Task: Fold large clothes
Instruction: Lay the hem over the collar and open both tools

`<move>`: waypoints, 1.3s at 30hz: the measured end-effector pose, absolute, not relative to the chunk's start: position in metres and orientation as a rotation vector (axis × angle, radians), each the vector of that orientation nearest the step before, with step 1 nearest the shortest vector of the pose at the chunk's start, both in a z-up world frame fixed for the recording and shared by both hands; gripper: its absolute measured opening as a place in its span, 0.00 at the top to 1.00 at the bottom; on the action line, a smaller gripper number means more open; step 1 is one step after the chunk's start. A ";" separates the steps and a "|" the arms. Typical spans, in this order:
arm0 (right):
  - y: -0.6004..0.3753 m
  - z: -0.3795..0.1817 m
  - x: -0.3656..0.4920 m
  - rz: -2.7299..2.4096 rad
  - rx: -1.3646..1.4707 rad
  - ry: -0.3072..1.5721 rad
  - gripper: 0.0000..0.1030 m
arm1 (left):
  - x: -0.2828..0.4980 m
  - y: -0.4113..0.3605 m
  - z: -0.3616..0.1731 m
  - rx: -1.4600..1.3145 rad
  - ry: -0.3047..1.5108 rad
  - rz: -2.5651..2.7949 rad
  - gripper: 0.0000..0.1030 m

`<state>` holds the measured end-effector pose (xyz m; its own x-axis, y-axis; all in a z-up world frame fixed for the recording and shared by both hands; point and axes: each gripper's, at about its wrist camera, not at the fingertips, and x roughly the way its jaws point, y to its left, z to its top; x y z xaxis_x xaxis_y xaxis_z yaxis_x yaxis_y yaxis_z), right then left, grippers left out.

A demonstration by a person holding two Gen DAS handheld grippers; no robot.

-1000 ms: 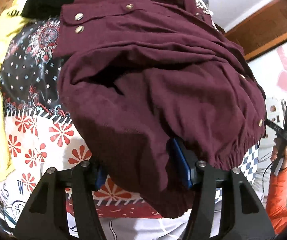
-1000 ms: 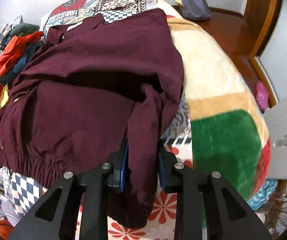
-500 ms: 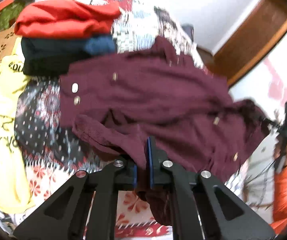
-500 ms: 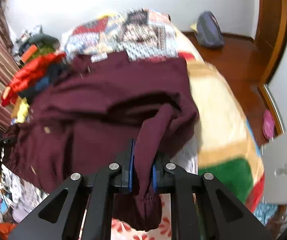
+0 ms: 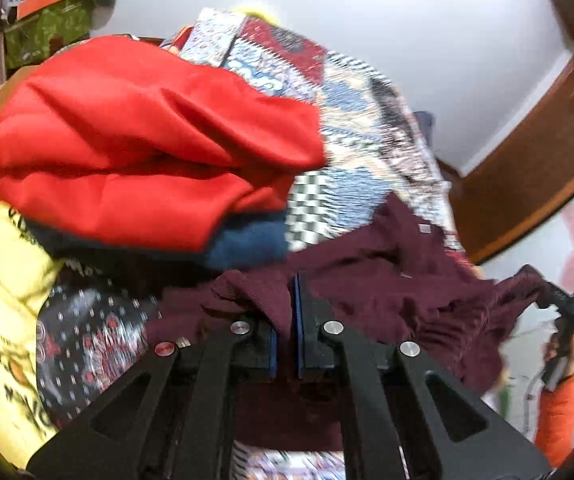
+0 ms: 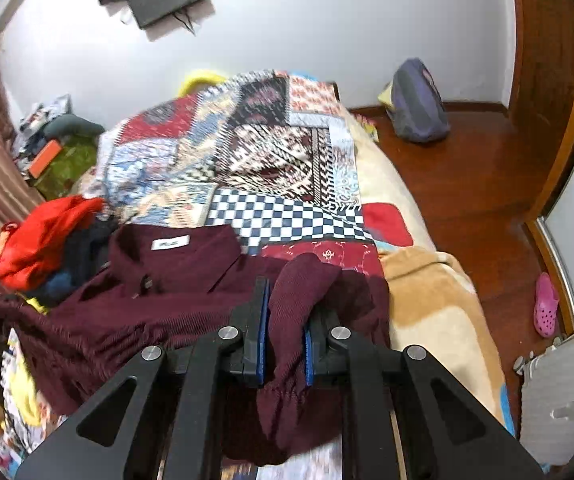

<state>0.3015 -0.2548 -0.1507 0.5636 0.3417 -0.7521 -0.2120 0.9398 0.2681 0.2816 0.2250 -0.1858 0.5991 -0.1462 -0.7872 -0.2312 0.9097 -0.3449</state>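
Both the left tongs [image 5: 285,336] and right tongs [image 6: 285,344], each clenched on a bunch of the maroon corduroy button-up jacket [image 6: 159,300], have swung its hem up toward the collar on the patchwork-quilted bed [image 6: 287,216], roughly halving it.

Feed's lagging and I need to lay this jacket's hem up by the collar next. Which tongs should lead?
Right, probably. The right tongs grip the maroon jacket with the collar label straight ahead and checkered quilt beyond. The left tongs, also gripping, face the red clothes pile.
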 end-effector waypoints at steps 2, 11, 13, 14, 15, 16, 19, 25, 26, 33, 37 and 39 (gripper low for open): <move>-0.250 -0.168 0.317 0.319 0.156 0.957 0.88 | 0.298 0.230 -0.205 -0.448 0.970 0.068 0.94; -0.248 -0.204 0.345 0.293 0.179 1.065 0.85 | 0.318 0.224 -0.242 -0.391 1.076 0.082 0.92; -0.251 -0.199 0.346 0.287 0.203 1.090 0.84 | 0.320 0.221 -0.237 -0.372 1.105 0.087 0.91; -0.252 -0.195 0.345 0.283 0.213 1.099 0.83 | 0.319 0.221 -0.235 -0.370 1.110 0.087 0.90; -0.253 -0.190 0.345 0.281 0.221 1.103 0.83 | 0.318 0.222 -0.231 -0.371 1.116 0.087 0.89; -0.252 -0.186 0.344 0.280 0.222 1.107 0.82 | 0.315 0.223 -0.224 -0.375 1.117 0.082 0.87; -0.250 -0.168 0.337 0.278 0.188 1.102 0.79 | 0.304 0.223 -0.204 -0.387 1.091 0.047 0.80; -0.241 -0.141 0.319 0.267 0.059 1.082 0.76 | 0.284 0.219 -0.174 -0.352 1.061 -0.004 0.70; -0.241 -0.138 0.317 0.267 0.043 1.082 0.76 | 0.283 0.218 -0.172 -0.346 1.061 -0.004 0.69; -0.261 -0.137 0.314 0.299 0.118 1.113 0.75 | 0.269 0.230 -0.171 -0.290 0.992 0.126 0.33; -0.270 -0.136 0.312 0.331 0.171 1.131 0.74 | 0.264 0.231 -0.177 -0.295 0.994 0.122 0.33; -0.269 -0.135 0.313 0.342 0.176 1.135 0.73 | 0.262 0.222 -0.178 -0.275 0.994 0.090 0.33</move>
